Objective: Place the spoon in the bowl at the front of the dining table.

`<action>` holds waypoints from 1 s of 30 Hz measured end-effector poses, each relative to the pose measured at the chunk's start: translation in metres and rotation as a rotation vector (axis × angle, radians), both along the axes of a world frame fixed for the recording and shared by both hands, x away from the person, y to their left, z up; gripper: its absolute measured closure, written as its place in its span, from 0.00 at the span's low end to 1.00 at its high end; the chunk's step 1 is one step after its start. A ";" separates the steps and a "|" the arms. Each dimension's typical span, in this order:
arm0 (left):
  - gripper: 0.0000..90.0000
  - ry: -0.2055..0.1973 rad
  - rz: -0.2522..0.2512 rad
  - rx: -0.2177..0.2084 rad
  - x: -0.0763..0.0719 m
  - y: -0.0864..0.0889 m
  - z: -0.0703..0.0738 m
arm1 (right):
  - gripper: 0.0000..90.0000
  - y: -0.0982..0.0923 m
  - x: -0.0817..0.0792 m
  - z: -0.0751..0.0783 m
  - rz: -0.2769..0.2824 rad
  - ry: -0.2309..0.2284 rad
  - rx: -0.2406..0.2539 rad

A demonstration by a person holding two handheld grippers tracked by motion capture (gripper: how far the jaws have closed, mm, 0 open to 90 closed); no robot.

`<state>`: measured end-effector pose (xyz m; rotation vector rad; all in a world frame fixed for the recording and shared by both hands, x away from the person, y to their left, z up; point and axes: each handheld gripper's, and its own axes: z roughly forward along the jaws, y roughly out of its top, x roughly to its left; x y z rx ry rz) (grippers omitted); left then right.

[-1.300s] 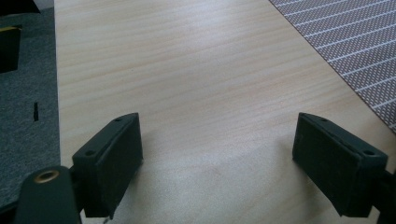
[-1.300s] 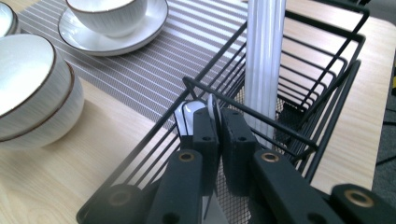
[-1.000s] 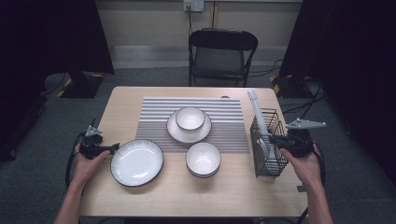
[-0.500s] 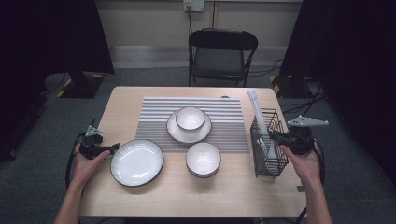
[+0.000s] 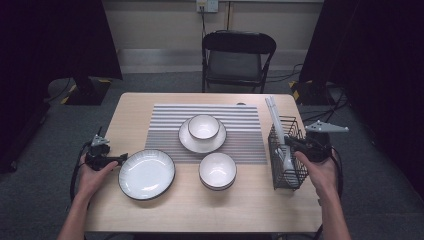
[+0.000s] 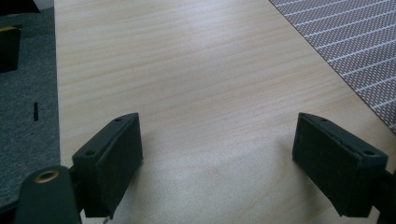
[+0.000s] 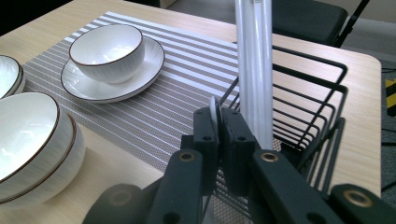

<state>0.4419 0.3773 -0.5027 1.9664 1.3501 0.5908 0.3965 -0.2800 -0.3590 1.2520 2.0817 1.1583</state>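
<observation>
Spoon (image 7: 215, 112) sits pinched between the pads of my right claw (image 5: 291, 146), its thin white edge poking up just above the black wire basket (image 5: 299, 175), right beside the tall white sticks (image 7: 254, 70). Ahead of that claw lie the striped mat (image 7: 187, 100) and bowls. My left claw (image 6: 217, 163) hangs released over bare desk (image 6: 187, 70), near the plate (image 5: 146, 174).

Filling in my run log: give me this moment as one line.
right gripper: shut on spoon in wire basket | left gripper: open over table
</observation>
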 end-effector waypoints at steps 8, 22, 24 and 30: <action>0.17 0.000 0.000 -0.002 0.000 0.000 0.000 | 0.96 0.004 0.000 -0.003 -0.011 -0.001 -0.005; 0.17 0.000 0.000 -0.001 0.000 0.000 0.000 | 0.96 0.009 0.001 0.007 -0.011 -0.038 0.009; 0.17 0.000 0.000 -0.001 0.000 0.000 0.000 | 0.96 0.010 0.001 0.010 -0.011 -0.047 0.014; 0.17 0.000 0.000 -0.002 0.000 0.000 0.000 | 0.96 0.009 0.000 0.015 -0.013 -0.059 0.020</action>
